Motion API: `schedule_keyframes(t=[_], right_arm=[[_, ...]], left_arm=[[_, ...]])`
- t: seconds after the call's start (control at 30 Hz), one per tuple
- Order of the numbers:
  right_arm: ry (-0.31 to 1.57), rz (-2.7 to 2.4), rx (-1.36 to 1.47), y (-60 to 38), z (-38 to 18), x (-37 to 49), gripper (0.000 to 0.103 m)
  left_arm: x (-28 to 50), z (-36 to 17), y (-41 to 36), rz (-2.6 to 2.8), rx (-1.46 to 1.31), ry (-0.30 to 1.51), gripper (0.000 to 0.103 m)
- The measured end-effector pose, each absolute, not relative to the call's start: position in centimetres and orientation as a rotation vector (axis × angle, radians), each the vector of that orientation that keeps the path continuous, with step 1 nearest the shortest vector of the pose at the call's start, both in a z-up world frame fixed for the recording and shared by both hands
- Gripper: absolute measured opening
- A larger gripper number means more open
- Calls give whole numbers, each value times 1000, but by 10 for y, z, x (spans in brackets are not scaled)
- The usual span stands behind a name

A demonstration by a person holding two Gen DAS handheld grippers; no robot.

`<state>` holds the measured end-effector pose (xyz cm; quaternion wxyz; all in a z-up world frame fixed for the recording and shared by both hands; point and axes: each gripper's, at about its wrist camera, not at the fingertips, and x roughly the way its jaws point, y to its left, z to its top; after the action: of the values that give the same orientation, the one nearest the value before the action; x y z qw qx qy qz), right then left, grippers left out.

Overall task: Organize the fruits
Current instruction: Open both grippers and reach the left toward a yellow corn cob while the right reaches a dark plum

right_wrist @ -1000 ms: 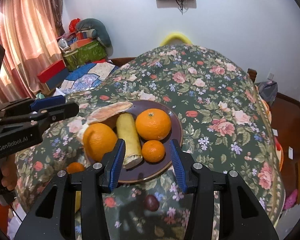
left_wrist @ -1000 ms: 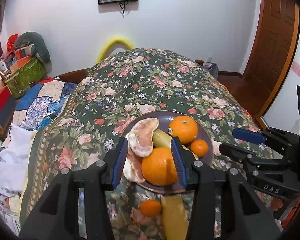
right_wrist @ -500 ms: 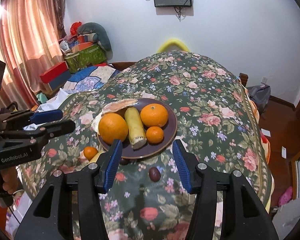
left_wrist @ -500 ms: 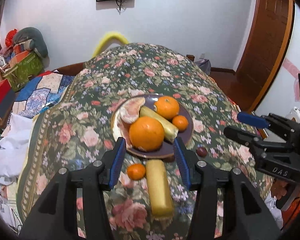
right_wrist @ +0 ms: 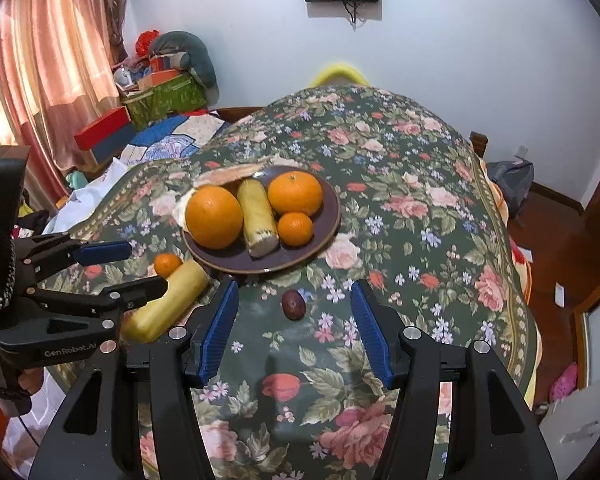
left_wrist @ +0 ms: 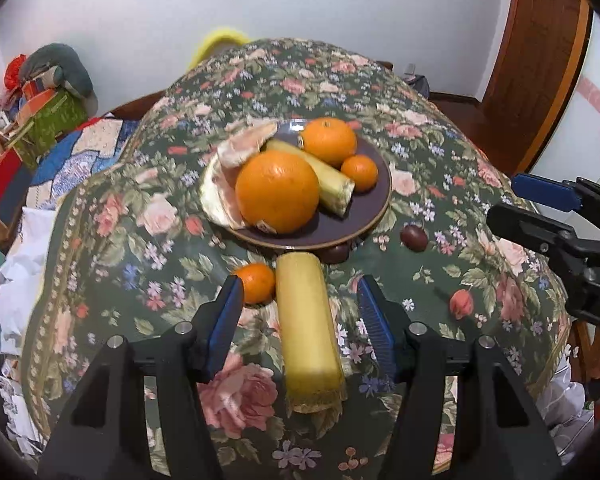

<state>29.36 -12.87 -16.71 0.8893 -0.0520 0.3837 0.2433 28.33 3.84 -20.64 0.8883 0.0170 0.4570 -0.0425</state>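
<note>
the left gripper (left_wrist: 300, 300) hangs over the near part of the table, its jaws opening, moderately wide. a yellow banana piece (left_wrist: 310, 332) lies on the cloth between them, and the pads do not press on it. a small mandarin (left_wrist: 256, 282) sits just beside the left pad, touching the banana piece.

the right gripper (right_wrist: 294, 312) has its jaws opening too, also moderately wide, with a dark plum (right_wrist: 293, 304) on the cloth in the gap, clear of both pads.

counted outward: off the plate lie one banana piece, one small mandarin and two dark plums, the second plum (left_wrist: 334, 254) tucked against the plate's near rim. the plate (left_wrist: 380, 204) is one, dark purple, set in the middle of the table. on it are two big oranges, the nearer (left_wrist: 277, 191) and the farther (left_wrist: 329, 141), one small mandarin (left_wrist: 359, 173) at its right side, one banana piece (left_wrist: 324, 180) lying between the oranges, and peeled pomelo pieces (left_wrist: 246, 148) along its left rim; their number i cannot tell.

the table (right_wrist: 420, 216) wears a flowered green cloth. the far half and the right side, out to the edge, lie bare. the loose fruit crowds only the strip between the plate and the near edge. left of the table a bed (right_wrist: 172, 136) stands close; right of it is open wooden floor (right_wrist: 556, 240).
</note>
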Motion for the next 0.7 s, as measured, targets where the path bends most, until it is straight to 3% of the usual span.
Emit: schedule_keyframes(t=[0.27, 0.37, 0.7], right_arm=[[850, 510, -92, -128, -190, 302, 55], [868, 516, -96, -125, -200, 306, 55], [905, 542, -102, -118, -222, 315, 55]], left_arm=[[294, -233, 36, -99, 15, 1015, 46], [297, -241, 38, -108, -2, 1042, 36], [306, -245, 32, -116, 25, 1038, 37]])
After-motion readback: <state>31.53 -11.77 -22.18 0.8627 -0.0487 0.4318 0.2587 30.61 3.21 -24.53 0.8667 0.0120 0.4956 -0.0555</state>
